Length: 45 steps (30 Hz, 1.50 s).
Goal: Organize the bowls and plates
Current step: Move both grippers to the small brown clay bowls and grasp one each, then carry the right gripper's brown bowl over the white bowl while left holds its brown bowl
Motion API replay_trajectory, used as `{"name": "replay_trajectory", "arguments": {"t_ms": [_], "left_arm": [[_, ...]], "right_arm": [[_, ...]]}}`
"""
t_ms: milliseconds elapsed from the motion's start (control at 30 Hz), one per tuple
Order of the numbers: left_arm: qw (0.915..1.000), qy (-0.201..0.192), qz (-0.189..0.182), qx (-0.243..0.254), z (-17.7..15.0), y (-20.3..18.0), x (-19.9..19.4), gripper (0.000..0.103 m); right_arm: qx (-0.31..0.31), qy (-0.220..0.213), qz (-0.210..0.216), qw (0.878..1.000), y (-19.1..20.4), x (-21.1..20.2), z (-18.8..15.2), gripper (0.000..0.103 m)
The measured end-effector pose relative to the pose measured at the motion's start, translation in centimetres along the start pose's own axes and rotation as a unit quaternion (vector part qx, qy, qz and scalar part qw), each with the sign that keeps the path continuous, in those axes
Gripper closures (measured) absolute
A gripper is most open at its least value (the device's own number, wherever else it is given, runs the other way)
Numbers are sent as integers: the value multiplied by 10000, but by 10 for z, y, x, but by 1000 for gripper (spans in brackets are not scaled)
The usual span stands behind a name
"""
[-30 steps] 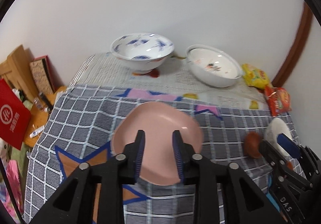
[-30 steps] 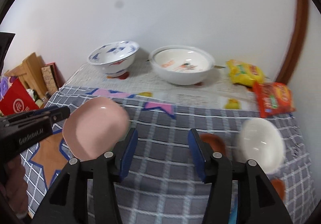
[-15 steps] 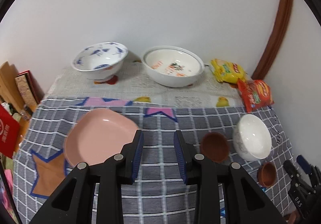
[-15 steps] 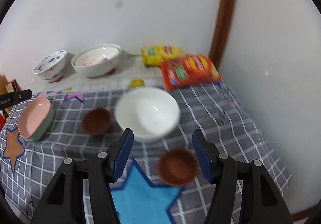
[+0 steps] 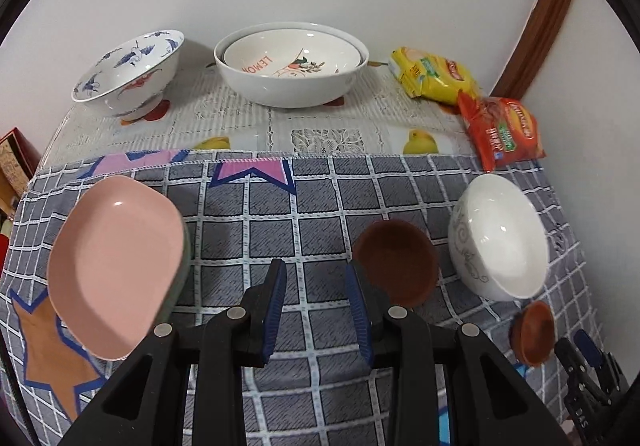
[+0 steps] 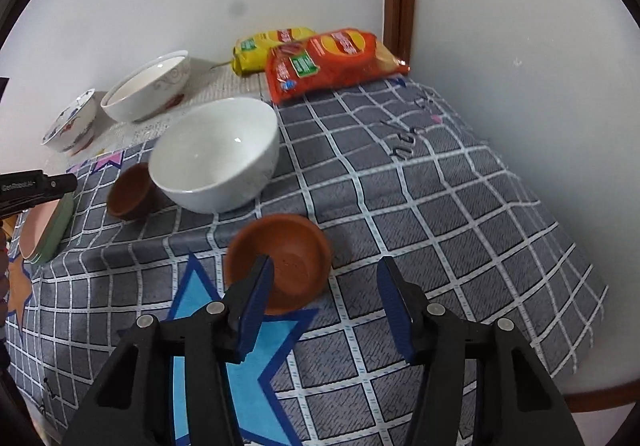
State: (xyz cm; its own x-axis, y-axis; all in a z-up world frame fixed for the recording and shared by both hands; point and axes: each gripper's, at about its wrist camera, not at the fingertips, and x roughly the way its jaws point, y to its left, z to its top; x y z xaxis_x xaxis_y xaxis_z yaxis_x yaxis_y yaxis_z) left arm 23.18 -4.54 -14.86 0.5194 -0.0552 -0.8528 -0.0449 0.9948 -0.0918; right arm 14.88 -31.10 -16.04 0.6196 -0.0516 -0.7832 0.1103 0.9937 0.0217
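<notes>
A pink plate (image 5: 114, 270) lies on a green one at the table's left; it also shows in the right wrist view (image 6: 30, 234). A brown bowl (image 5: 394, 260) sits just right of my left gripper (image 5: 316, 306), which is open and empty above the checked cloth. A white bowl (image 5: 498, 236) stands further right. A second small brown bowl (image 6: 282, 256) lies just ahead of my right gripper (image 6: 324, 306), which is open and empty, its left finger in front of the bowl's rim. The white bowl (image 6: 216, 154) and the first brown bowl (image 6: 130, 190) sit beyond it.
At the back stand a blue-patterned bowl (image 5: 128, 76) and two nested large white bowls (image 5: 292, 64). Yellow (image 5: 434, 76) and red (image 5: 502, 130) snack bags lie at the back right by the wall corner. The table's right and front edges drop off close by.
My left gripper has swung right, away from the pink plate, toward the brown bowl. My right gripper has swung right and closer to the small brown bowl.
</notes>
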Motion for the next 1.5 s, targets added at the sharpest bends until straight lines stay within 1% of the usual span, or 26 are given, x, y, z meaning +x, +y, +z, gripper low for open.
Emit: {"name": "replay_trajectory", "arguments": {"t_ms": [133, 300, 433, 567, 633, 833, 1000, 1100, 1233, 1267, 1300, 1367, 1433, 1467, 1500], "left_arm": [[9998, 79, -94, 149, 1, -10, 15, 74], [9996, 194, -25, 212, 2, -16, 33, 74], [9991, 363, -46, 231, 2, -17, 50, 74], [9988, 419, -69, 252, 1, -18, 61, 74], [9987, 435, -117, 244, 1, -18, 65, 71], [9987, 340, -180, 337, 1, -20, 69, 67], [9984, 306, -264, 400, 3, -21, 74, 60], [9982, 301, -322, 395, 4, -20, 75, 60], [9983, 233, -309, 429, 4, -22, 75, 60], [9983, 215, -293, 446, 3, -21, 74, 60], [9983, 209, -281, 463, 2, -22, 74, 60], [9982, 223, -294, 475, 3, -23, 74, 63], [9978, 287, -390, 451, 4, -23, 73, 76], [9976, 315, -417, 457, 4, -24, 73, 78], [9974, 330, -437, 470, 4, -25, 72, 82]], "right_arm": [[115, 28, 43, 9999, -5, 9, -1, 49], [205, 58, 140, 9997, -7, 21, -1, 49], [308, 132, 214, 9992, -8, 32, -2, 49], [313, 121, 267, 9991, -8, 38, -1, 49], [357, 125, 232, 9990, -8, 42, -1, 50], [389, 178, 210, 9989, -10, 52, -1, 51], [301, 36, 36, 9995, -7, 55, -3, 51], [196, 38, -10, 9998, -4, 57, -3, 52], [422, 187, 118, 9989, -11, 59, 1, 52], [445, 196, 130, 9987, -12, 59, 2, 54], [453, 186, 90, 9988, -12, 58, 2, 60], [425, 134, 71, 9990, -12, 58, 1, 67], [415, 79, 189, 9989, -10, 57, 0, 83], [423, 73, 239, 9988, -9, 56, -1, 86], [429, 60, 260, 9987, -8, 56, -1, 88]]}}
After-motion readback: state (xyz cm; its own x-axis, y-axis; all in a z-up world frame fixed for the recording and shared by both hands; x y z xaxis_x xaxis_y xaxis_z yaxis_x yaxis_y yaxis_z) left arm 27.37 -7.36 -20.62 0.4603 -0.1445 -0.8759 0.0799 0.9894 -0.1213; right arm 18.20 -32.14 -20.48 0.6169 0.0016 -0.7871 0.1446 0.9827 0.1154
